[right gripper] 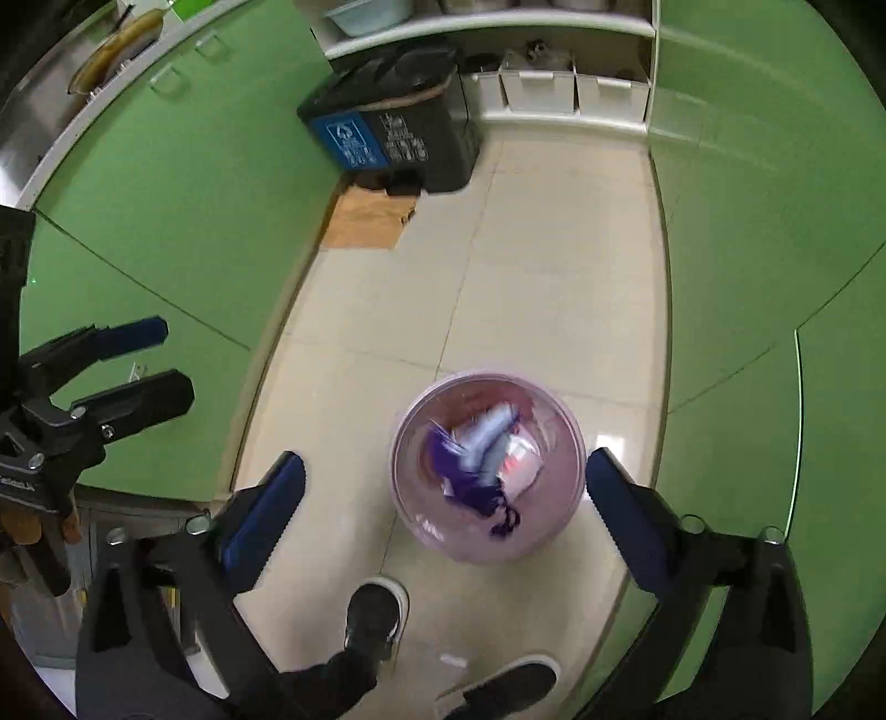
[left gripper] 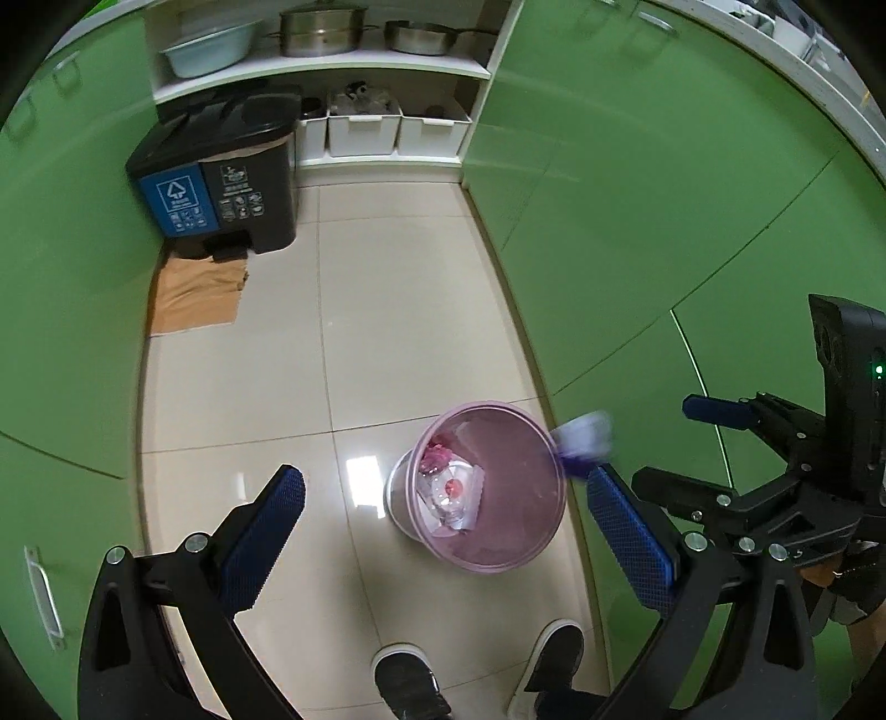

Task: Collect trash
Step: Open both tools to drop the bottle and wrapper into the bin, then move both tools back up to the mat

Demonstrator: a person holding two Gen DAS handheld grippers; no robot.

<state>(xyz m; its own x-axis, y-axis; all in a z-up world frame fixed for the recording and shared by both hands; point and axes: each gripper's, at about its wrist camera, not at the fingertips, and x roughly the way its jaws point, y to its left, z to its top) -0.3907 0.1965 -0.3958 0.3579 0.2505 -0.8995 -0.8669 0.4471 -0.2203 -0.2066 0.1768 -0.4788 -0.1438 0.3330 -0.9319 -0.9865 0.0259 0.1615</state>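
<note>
Trash: a blurred purple-and-white wrapper (right gripper: 476, 454) is over the mouth of the pink bin (left gripper: 545, 498), which stands on the tiled floor (left gripper: 398, 310) beside the green cabinets (left gripper: 664, 221). I see both my left gripper (left gripper: 446, 523) and right gripper (right gripper: 446, 509) spread wide, gripping nothing.

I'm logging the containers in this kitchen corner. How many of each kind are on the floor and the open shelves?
Round translucent pink wastebasket: 1
Black two-compartment pedal bin: 1
White plastic storage boxes: 3
Pale blue basin: 1
Steel pots and pans: 2
Total: 8
</note>
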